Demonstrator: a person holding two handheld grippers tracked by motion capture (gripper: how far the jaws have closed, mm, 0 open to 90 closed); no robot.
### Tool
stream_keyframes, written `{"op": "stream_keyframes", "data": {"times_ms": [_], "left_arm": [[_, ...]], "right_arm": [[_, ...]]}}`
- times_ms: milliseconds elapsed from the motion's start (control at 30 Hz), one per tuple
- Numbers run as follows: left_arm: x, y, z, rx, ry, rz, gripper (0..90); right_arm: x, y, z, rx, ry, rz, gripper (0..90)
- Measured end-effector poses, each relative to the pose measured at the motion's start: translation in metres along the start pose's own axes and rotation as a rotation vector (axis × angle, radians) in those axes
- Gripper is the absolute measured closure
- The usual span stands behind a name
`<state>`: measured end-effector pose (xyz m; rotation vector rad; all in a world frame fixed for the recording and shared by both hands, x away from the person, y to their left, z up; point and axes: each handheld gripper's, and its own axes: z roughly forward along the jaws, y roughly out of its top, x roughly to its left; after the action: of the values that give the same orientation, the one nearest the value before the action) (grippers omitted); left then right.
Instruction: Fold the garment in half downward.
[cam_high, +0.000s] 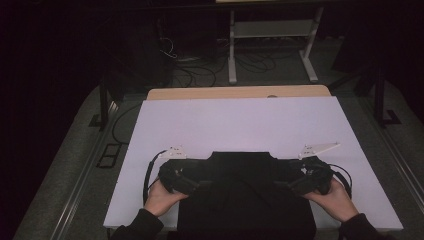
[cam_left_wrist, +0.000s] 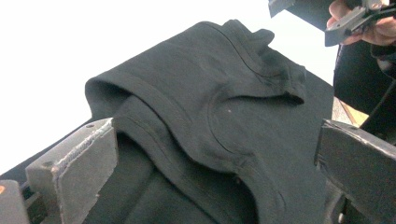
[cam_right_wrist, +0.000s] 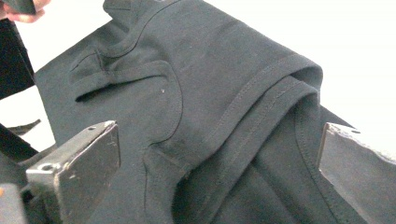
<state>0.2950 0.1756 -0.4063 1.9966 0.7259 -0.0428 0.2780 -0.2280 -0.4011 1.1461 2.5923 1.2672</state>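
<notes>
High view: one folded black cotton T-shirt lying flat on a white rectangular board surface, at the near edge, centred between the person's two hands. Upper part of the garment narrower than its lower part, which reaches the board's front edge.

Left hand-held gripper: at the garment's left side, held in the left hand, pointing inward toward the cloth. Left gripper view: both jaws stand wide apart with the T-shirt between and beyond them, pads pressing on nothing; a folded sleeve hem and the ribbed collar lie uppermost.

Right hand-held gripper: at the garment's right side, held in the right hand, pointing inward. Right gripper view: jaws likewise spread wide, no cloth pinched; the T-shirt shows a doubled stitched hem and the collar toward the top left.

Black cable loops trail from each gripper across the board. Tan wooden tabletop edge shows beyond the board's far side; a white metal frame stands on the dark floor behind.
</notes>
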Motion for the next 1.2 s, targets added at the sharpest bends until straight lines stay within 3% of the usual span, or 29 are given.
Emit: {"op": "stream_keyframes", "data": {"times_ms": [133, 367, 767, 1200], "left_arm": [[0.007, 0.000, -0.002, -0.012, 0.012, -0.016, 0.0], [0.017, 0.000, -0.004, -0.039, 0.030, -0.030, 0.0], [0.029, 0.001, -0.003, -0.046, 0.048, -0.015, 0.0], [0.048, -0.002, -0.006, -0.053, 0.067, -0.062, 0.0]], "right_arm": [[-0.005, 0.002, 0.001, 0.004, -0.034, -0.019, 0.0], [-0.019, 0.005, -0.001, -0.022, -0.052, -0.005, 0.0], [-0.034, 0.005, 0.000, -0.015, -0.065, 0.030, 0.0], [-0.053, 0.004, 0.001, -0.001, -0.085, 0.055, 3.5]]}}
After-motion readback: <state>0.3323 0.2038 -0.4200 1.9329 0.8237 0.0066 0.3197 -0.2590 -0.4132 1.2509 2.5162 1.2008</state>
